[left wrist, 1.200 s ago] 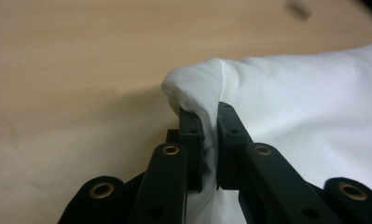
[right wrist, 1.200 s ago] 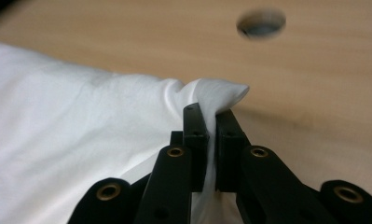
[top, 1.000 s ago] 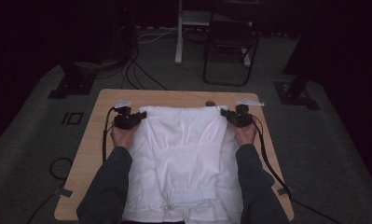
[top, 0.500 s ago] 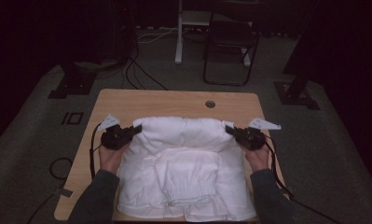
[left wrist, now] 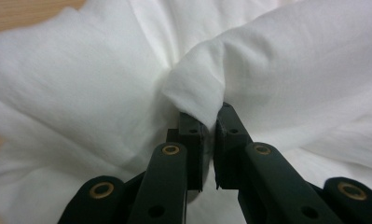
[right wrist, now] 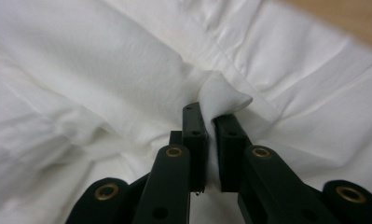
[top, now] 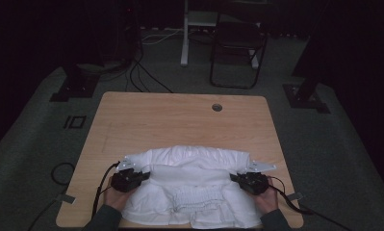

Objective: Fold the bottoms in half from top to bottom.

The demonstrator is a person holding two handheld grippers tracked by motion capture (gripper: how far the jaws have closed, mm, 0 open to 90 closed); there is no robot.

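From my remote station I read the following. A white, soft cotton garment with a gathered elastic band (top: 192,190) lies on the near half of the light wooden rectangular worktop (top: 180,120), folded over on itself so that a rounded fold runs across its far side and its gathered band faces the near edge. The garment's near hem reaches the worktop's near edge.

Left gripper (top: 144,176): I see it at the garment's left edge, held in the person's left hand (top: 116,196). In the left gripper view, its fingers (left wrist: 191,135) are closed almost fully, with a bunched pinch of white cloth clamped between them (left wrist: 208,119). The cloth rises in a peak out of the grip.

Right gripper (top: 234,177): I see it at the garment's right edge, held in the person's right hand (top: 265,199). In the right gripper view, its fingers (right wrist: 228,137) are likewise closed to a narrow slit on a small tuck of the same cloth (right wrist: 210,122), which pokes up past the tips.

Both grippers sit low at the worktop, at about the same depth, well apart, one on each side of the garment. A black cable (top: 99,192) trails from the left gripper toward the near edge. A round grommet hole (top: 217,107) sits in the worktop's far right area, well apart from the garment.
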